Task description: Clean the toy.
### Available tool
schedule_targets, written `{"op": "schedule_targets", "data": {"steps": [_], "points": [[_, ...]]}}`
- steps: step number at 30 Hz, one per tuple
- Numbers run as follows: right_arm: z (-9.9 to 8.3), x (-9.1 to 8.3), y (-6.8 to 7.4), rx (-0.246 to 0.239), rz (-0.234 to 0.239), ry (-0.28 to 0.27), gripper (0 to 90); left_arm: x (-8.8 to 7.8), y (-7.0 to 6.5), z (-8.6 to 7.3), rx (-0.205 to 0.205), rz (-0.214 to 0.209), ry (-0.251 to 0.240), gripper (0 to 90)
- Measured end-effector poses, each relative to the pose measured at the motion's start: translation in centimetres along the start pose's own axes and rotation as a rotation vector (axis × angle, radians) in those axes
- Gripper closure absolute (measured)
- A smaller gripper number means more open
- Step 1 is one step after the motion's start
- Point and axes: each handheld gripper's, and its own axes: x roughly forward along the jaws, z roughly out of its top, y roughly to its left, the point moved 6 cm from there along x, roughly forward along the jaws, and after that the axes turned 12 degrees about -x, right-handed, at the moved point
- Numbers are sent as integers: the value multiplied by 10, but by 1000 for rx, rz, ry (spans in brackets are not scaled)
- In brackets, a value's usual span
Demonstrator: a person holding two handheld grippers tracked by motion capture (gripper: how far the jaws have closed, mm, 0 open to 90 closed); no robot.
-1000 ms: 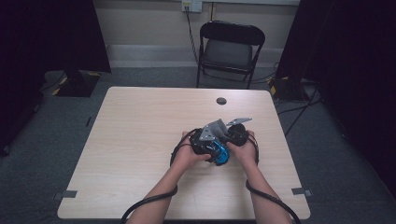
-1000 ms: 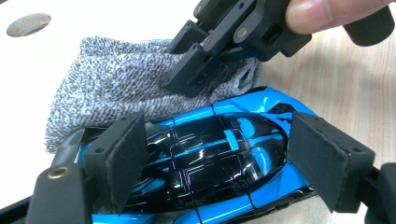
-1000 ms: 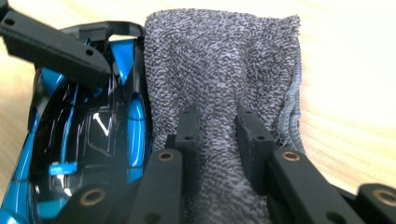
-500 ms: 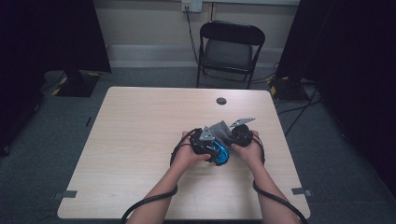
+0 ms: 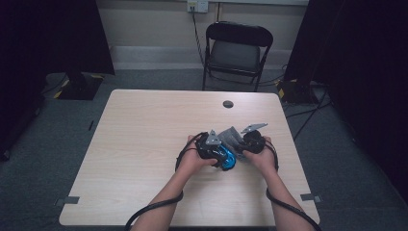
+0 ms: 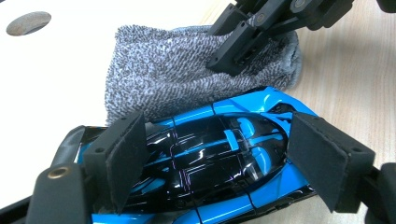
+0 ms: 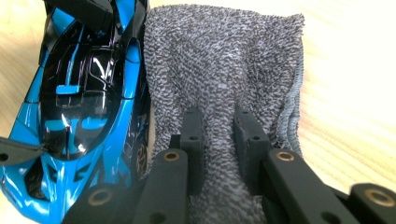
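We are steadying the glossy blue-and-black toy car point(image 6: 205, 158) in the left gripper point(image 6: 224, 163) and pinching the grey knitted terry cloth point(image 7: 224, 84) tight in the right gripper point(image 7: 219, 140); next, we judge, wiping the car's body.

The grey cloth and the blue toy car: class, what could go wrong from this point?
The right gripper pinches only a bunched fold of the grey cloth, so the fold may slip free. The left gripper straddles the blue toy car end to end; its glossy body could twist loose under wiping.
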Motion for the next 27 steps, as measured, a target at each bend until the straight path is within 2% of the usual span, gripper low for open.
{"op": "schedule_targets", "data": {"steps": [10, 27], "points": [[-10, -10, 1, -29, 8, 7, 762, 0, 0, 0, 3, 1, 5, 199], [-26, -28, 7, -49, 23, 14, 761, 0, 0, 1, -7, 3, 0, 199]]}}
